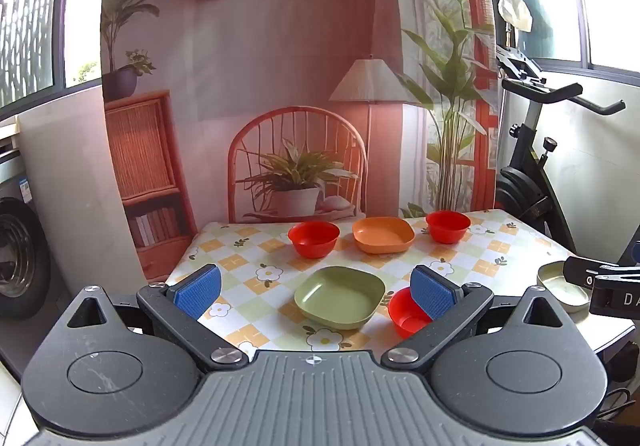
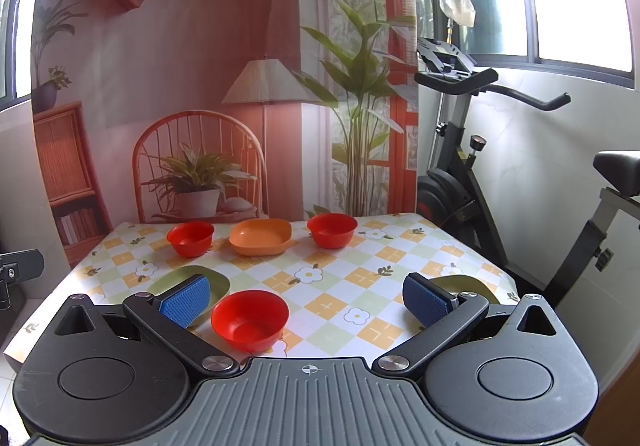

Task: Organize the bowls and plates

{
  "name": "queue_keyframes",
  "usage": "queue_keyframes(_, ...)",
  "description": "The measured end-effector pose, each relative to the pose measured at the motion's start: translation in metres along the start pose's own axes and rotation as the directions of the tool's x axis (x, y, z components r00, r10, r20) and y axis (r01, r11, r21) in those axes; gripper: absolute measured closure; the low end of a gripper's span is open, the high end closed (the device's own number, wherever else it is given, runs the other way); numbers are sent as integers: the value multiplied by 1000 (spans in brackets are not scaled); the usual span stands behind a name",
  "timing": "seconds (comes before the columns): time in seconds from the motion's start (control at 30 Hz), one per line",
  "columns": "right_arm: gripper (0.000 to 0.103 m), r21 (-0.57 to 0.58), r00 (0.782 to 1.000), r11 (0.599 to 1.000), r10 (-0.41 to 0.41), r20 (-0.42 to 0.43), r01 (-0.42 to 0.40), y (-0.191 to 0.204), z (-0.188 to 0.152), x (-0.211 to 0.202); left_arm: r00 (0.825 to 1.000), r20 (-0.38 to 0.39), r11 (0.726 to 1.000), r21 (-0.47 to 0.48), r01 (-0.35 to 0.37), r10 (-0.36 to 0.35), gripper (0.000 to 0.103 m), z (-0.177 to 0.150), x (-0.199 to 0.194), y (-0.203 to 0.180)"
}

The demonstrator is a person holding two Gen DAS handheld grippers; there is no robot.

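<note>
On the flower-patterned table (image 1: 248,246) stand three red bowls, two green square plates and an orange square plate. In the left wrist view my left gripper (image 1: 316,290) is open above the near edge, with a green plate (image 1: 340,296) between its fingers and a red bowl (image 1: 406,316) partly behind the right pad. Farther back sit a red bowl (image 1: 314,239), the orange plate (image 1: 383,234) and another red bowl (image 1: 448,226). My right gripper (image 2: 308,300) is open, with the near red bowl (image 2: 250,320) just inside its left pad. A second green plate (image 2: 476,286) lies behind its right pad.
An exercise bike (image 2: 480,166) stands right of the table. A printed backdrop (image 1: 280,86) with a chair and plants hangs behind the far edge. The other gripper's body (image 1: 600,282) shows at the right, over the second green plate (image 1: 560,286). A washing machine (image 1: 16,258) is at far left.
</note>
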State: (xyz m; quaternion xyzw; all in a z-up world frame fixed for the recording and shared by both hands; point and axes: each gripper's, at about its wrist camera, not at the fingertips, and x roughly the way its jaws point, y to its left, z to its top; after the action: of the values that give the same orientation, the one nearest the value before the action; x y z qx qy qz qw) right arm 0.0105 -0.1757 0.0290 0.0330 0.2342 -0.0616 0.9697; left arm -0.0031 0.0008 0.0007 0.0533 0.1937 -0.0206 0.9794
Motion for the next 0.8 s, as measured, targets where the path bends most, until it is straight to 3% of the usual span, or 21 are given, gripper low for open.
queue_keyframes(0.8, 0, -1, 1000, 1000, -1, -3, 1, 1, -1, 2, 1000, 0, 1000, -5, 1, -1, 1, 0, 0, -1)
